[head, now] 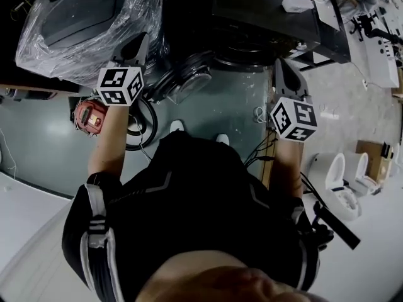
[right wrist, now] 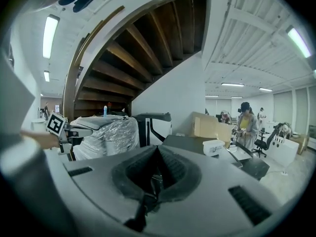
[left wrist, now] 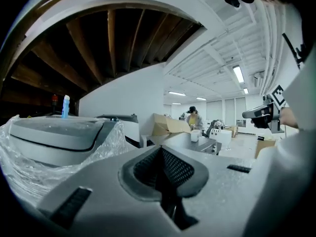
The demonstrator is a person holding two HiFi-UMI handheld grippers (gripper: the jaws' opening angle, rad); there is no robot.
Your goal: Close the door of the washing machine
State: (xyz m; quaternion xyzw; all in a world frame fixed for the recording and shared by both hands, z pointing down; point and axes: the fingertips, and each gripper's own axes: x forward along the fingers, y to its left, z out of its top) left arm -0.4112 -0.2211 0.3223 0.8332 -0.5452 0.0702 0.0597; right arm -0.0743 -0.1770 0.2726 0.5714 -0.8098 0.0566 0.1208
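We see black-and-white square markers on the left cube (head: 119,85) and right cube (head: 293,119), grey stripes on our black top (head: 208,194), a teal-grey floor (head: 233,106), a red device (head: 90,115), and clear wrap (head: 143,5) over a grey machine (head: 82,11).

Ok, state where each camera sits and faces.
Head view: on the head, steeply down; torso, left gripper, right gripper.
Left gripper view: on that gripper, along its shut jaws, roughly level; right gripper at right.
Right gripper view: likewise, jaws shut; left forearm at left.
Both gripper views share the plastic-wrapped machine and staircase underside.
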